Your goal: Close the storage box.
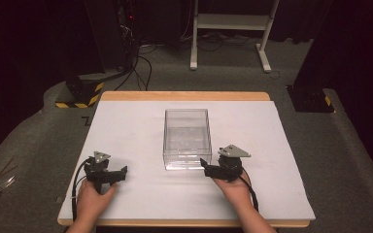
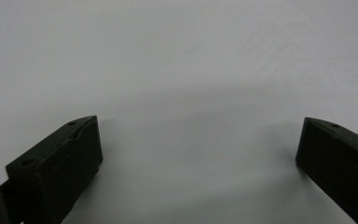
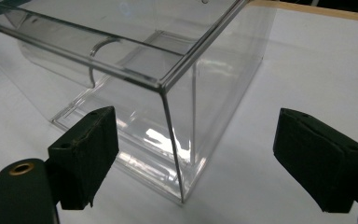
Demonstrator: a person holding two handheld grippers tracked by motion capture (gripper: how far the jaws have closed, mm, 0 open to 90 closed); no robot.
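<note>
Clear box (image 1: pixel 187 138): centre of the surface (image 1: pixel 126 126), standing upright, open-topped.
Right hand-held gripper (image 1: pixel 205 164): at 5 o'clock of the box, jaws apart around its near corner edge, pads not pressing.
Left hand-held gripper (image 1: pixel 124 171): at 7 o'clock, jaws wide apart over bare surface.
Open room: broad margins at 3, 9 and 12 o'clock.

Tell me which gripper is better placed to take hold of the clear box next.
Right. The right gripper sits at the near right corner of the clear box, and in its own view that corner stands between the open jaws. The left gripper rests apart from the box, its open jaws facing bare white table.
</note>
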